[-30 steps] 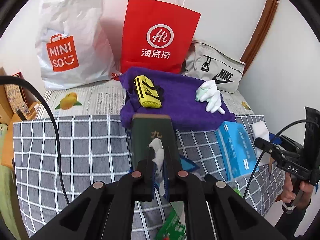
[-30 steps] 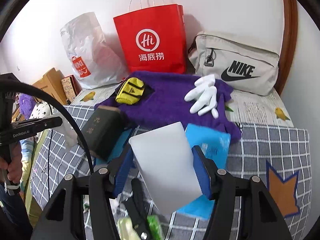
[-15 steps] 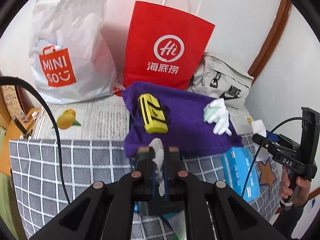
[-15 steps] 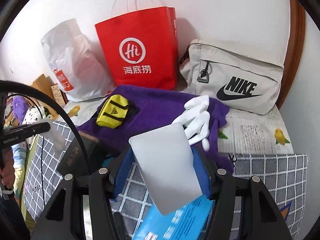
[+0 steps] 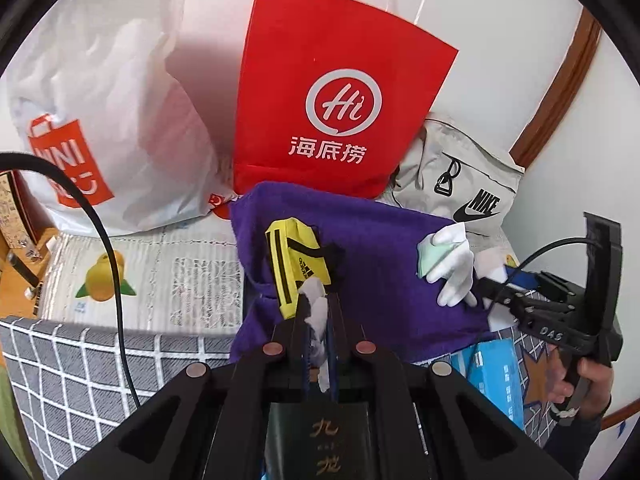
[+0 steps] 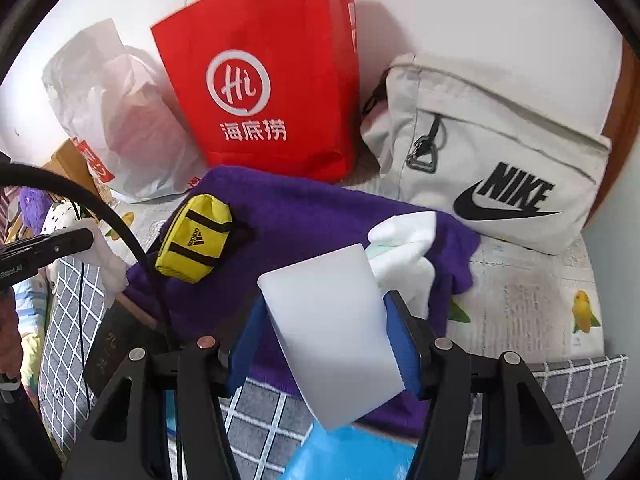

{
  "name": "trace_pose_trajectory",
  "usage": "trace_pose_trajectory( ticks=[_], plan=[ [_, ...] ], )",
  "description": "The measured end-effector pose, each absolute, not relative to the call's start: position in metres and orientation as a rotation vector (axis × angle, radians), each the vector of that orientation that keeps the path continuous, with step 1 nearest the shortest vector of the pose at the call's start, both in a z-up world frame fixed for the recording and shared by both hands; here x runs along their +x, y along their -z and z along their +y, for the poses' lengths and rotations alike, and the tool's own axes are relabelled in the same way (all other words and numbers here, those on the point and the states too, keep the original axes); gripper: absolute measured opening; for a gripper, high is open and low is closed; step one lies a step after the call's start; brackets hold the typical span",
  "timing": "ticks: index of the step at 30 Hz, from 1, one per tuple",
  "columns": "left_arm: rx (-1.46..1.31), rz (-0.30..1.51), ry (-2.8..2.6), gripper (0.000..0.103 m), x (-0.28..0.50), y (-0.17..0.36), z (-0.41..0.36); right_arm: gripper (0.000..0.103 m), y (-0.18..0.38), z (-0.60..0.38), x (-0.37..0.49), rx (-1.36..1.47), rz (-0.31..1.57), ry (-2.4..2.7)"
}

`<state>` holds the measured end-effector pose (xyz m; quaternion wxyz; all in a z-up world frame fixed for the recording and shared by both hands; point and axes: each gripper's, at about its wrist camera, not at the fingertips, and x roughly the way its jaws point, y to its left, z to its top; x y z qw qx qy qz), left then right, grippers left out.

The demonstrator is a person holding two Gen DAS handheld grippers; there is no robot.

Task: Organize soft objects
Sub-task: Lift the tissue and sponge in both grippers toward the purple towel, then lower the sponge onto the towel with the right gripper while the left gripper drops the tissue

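A purple towel (image 5: 384,264) (image 6: 304,216) lies on the bed in front of the bags. On it rest a yellow zip pouch (image 5: 294,256) (image 6: 196,236) and a white glove (image 5: 456,264) (image 6: 408,248). My left gripper (image 5: 318,312) is shut on a crumpled white tissue (image 5: 316,300) and hovers over the towel's near edge, just below the pouch. My right gripper (image 6: 328,300) is shut on a white foam block (image 6: 332,340), held above the towel right beside the glove.
A red paper bag (image 5: 340,100), a white plastic bag (image 5: 100,100) and a beige Nike bag (image 6: 500,160) stand against the wall. A dark green box (image 5: 320,440) and a blue pack (image 5: 496,380) lie on the grey checked cover (image 5: 60,380).
Both grippers have moved forward over the bed to the purple towel, each keeping its load. The dark box and the blue pack have dropped toward the bottom of the views.
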<state>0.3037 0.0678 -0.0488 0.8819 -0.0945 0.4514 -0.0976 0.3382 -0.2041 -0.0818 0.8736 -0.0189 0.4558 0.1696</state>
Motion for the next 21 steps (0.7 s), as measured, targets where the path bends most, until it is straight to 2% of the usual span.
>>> trace_pose_trajectory(
  ticks=[14,21],
  plan=[
    [-0.221,0.983,0.234,0.007,0.333,0.072,0.055,0.060,0.135,-0.185,0.369,-0.165,1.068,-0.351],
    [-0.227,0.997,0.251,0.007,0.339,0.080,0.053,0.060,0.141,-0.185,0.371,-0.210,1.089,-0.363]
  ],
)
